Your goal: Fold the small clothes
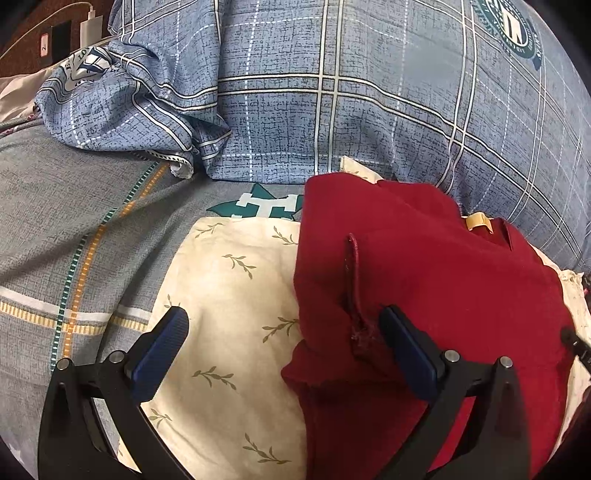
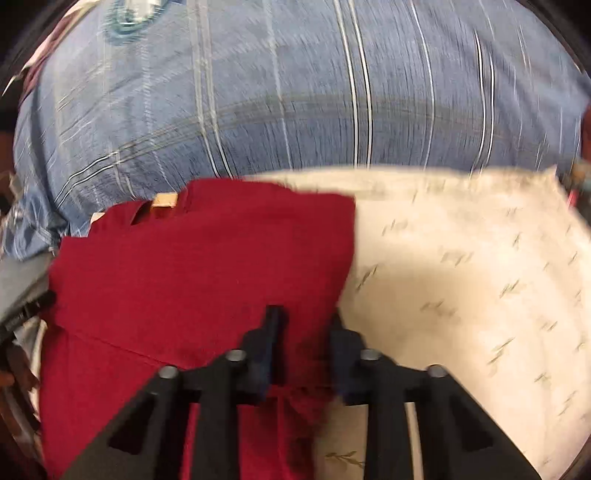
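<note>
A dark red folded garment [image 1: 424,280] with a tan label [image 1: 476,221] lies on a cream leaf-print cloth [image 1: 229,280]. My left gripper [image 1: 283,313] is open wide just above it. Its left finger hangs over the cream cloth and its right finger over the garment, beside a narrow red loop [image 1: 351,280]. In the blurred right wrist view, the right gripper [image 2: 304,317] is over the right edge of the red garment [image 2: 192,266]. Its jaws stand close together with a narrow gap, and red cloth shows in that gap. I see no pinch or bunching there.
A blue plaid duvet [image 1: 369,110] bulges behind the garment and has a rumpled corner at the left. Grey striped bedding [image 1: 74,229] lies at the left. A white charger and cable [image 1: 90,26] sit at the far top left. The cream cloth [image 2: 461,277] spreads to the right.
</note>
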`<action>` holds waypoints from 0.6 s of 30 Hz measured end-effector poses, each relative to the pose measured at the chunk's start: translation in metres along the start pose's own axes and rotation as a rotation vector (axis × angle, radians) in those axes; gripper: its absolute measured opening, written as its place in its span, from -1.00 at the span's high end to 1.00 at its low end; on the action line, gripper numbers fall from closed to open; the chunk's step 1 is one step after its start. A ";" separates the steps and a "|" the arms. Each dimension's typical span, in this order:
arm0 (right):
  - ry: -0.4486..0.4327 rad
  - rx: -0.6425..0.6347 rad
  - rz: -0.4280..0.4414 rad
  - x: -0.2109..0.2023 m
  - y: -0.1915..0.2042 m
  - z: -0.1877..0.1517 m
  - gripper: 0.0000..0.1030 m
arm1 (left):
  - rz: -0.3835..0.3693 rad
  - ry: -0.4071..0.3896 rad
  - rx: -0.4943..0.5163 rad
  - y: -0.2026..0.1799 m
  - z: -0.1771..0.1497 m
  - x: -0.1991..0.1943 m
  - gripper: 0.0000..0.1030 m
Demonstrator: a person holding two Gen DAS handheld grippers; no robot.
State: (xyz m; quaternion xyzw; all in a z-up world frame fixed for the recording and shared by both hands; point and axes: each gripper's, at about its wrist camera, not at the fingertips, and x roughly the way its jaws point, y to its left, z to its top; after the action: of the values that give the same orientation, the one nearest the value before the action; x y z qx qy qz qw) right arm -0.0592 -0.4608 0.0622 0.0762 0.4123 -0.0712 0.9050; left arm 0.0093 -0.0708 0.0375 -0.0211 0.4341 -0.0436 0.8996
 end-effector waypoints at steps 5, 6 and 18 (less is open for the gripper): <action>0.034 -0.022 -0.091 0.007 -0.010 -0.007 0.81 | -0.001 0.015 0.014 -0.003 -0.002 0.005 -1.00; 0.022 -0.007 -0.081 0.004 -0.011 -0.005 0.80 | -0.004 0.012 0.010 -0.002 -0.001 0.004 -1.00; -0.001 -0.041 -0.006 0.046 0.041 0.039 0.53 | -0.013 0.020 0.004 -0.002 0.000 0.012 -1.00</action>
State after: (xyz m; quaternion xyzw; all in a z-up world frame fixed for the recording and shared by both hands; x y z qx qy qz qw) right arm 0.0068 -0.4313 0.0561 0.0564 0.4134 -0.0652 0.9065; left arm 0.0164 -0.0742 0.0286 -0.0217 0.4430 -0.0505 0.8948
